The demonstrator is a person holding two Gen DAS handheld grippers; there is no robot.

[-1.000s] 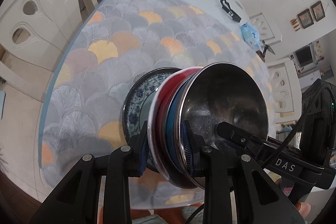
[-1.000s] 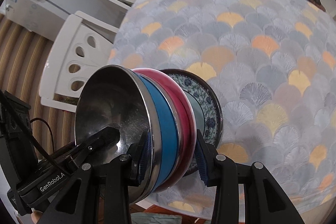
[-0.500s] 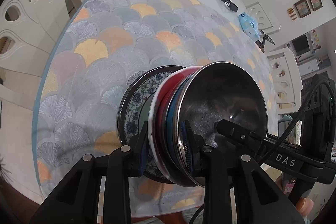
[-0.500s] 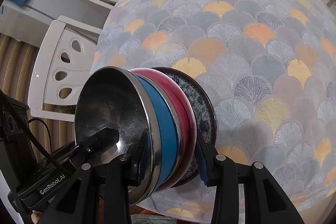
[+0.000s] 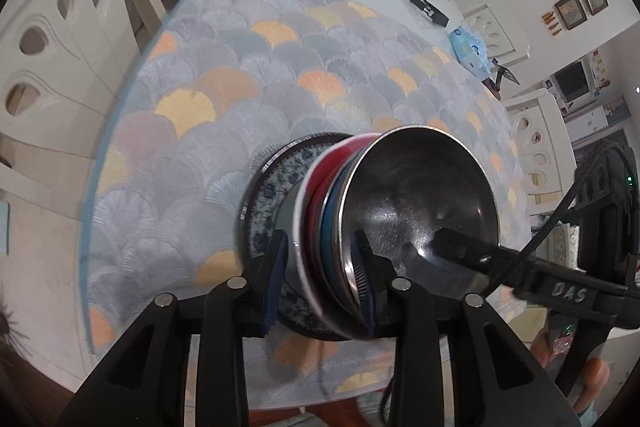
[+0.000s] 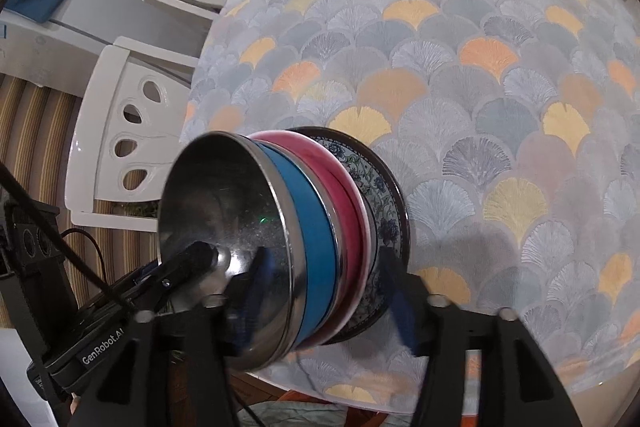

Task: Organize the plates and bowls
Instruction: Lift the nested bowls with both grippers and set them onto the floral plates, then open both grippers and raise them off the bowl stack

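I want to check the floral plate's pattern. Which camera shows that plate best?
The left wrist view: the blue floral plate faces that camera, showing its patterned rim, though blurred. In the right wrist view the plate sits behind the red bowl, leaving a thin edge-on crescent.

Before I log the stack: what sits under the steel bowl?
Under the steel bowl come a blue dish, a red dish and the floral plate at the bottom. Only rims show; their insides are covered.

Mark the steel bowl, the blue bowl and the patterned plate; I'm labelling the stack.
steel bowl (image 6: 224, 203), right wrist view, inner wall
blue bowl (image 6: 312, 243), right wrist view, outer side
patterned plate (image 5: 264, 195), left wrist view, flowered rim
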